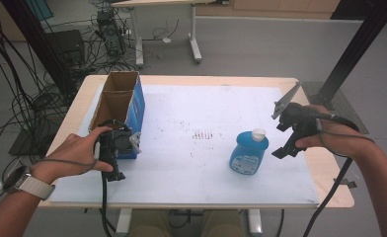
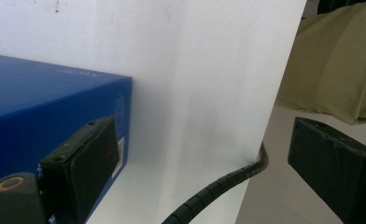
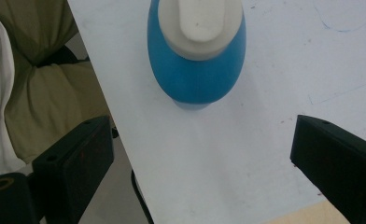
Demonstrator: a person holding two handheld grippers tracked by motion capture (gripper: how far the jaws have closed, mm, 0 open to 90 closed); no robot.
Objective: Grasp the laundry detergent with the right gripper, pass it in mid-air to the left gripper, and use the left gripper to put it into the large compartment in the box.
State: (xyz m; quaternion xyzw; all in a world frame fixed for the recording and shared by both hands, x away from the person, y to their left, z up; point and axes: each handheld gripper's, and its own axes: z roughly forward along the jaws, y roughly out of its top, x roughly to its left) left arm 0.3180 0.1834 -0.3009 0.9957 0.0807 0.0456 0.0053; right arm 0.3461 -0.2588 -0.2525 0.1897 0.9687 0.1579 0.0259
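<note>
Left claw, jaws apart, hugs the blue box corner lower left; right claw, jaws apart, hovers beside the blue bottle near the table edge.

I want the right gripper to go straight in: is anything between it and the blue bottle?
Nothing visible is. The right gripper has its jaws open, with bare white table sheet between them and the blue bottle. In the high view the bottle stands alone, apart from the blue box.
</note>
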